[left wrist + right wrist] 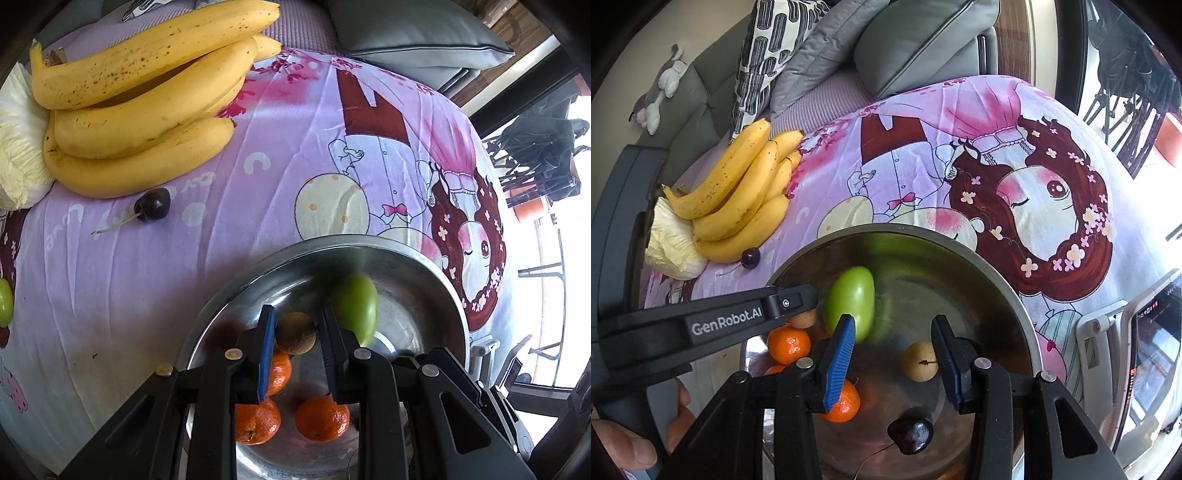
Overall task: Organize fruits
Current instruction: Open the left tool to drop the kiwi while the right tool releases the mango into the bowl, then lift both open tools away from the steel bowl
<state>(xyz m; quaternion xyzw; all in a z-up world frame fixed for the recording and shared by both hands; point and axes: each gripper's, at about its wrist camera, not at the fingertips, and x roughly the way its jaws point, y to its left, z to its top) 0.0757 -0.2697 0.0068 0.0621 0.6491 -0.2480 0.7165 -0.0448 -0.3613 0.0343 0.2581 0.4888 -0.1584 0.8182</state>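
Left hand-held gripper (297, 328) angled steeply down, jaws shut, right hand-held gripper (894, 332) parted, empty

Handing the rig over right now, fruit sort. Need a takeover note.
Left gripper: shut on small brown fruit, over the bowl.
Right gripper: open, empty, over the bowl.
In bowl: green fruit, three oranges, pale round fruit, dark cherry.
On cloth: bananas, second cherry, another green fruit at left edge.
To do: release brown fruit, then probably collect those.
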